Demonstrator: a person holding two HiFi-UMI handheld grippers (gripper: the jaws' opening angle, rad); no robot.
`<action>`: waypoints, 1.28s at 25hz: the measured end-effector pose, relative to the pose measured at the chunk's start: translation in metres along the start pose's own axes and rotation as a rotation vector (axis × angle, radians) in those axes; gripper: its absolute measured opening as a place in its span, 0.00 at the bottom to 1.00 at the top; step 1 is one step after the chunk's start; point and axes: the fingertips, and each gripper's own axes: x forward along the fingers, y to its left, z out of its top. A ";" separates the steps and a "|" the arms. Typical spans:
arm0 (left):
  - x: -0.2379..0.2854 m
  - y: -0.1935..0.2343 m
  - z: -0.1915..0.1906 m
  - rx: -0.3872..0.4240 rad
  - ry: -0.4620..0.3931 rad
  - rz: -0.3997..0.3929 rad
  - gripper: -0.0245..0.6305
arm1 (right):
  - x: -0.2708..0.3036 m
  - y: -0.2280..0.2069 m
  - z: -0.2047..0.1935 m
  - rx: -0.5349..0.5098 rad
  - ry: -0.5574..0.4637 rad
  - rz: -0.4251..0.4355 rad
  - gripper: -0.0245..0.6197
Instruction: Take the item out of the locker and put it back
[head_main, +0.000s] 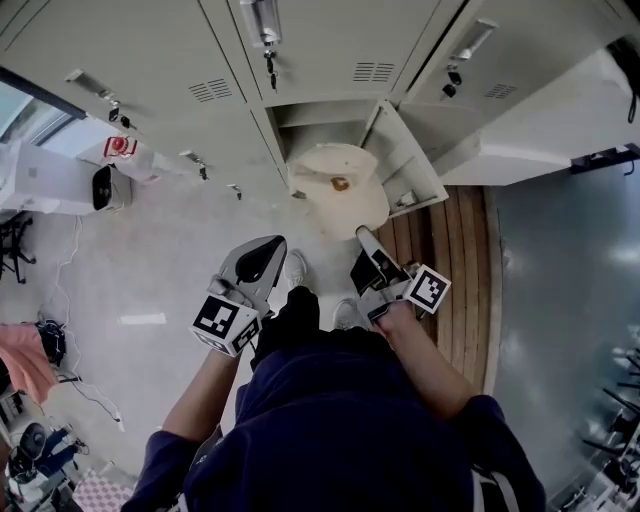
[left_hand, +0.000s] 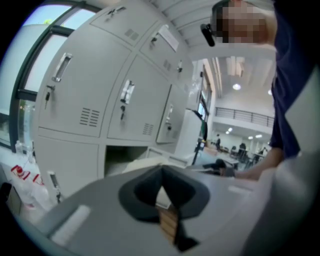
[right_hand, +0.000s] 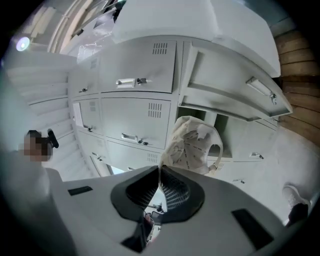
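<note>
Gripping the bag (right_hand: 192, 145) by its near edge, the right hand-held gripper (right_hand: 160, 172) is clamped on cloth. Bag hangs just in front of the open locker (head_main: 320, 112), on the far side of both hands. Left hand-held gripper (left_hand: 161, 172) has jaws together, prob. empty. Right hand is nearer.

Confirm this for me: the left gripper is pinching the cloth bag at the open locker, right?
Wrong gripper. The right gripper is pinching the cloth bag at the open locker; the right gripper view shows the fabric caught between its jaws.
</note>
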 end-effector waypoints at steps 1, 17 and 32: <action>-0.004 -0.015 0.000 0.010 -0.005 0.007 0.04 | -0.011 0.010 0.002 -0.005 0.005 0.021 0.06; -0.060 -0.161 0.026 0.127 -0.058 0.061 0.04 | -0.136 0.110 -0.001 0.005 0.018 0.227 0.06; -0.082 -0.167 0.032 0.150 -0.057 0.004 0.04 | -0.166 0.151 -0.022 -0.020 -0.040 0.255 0.07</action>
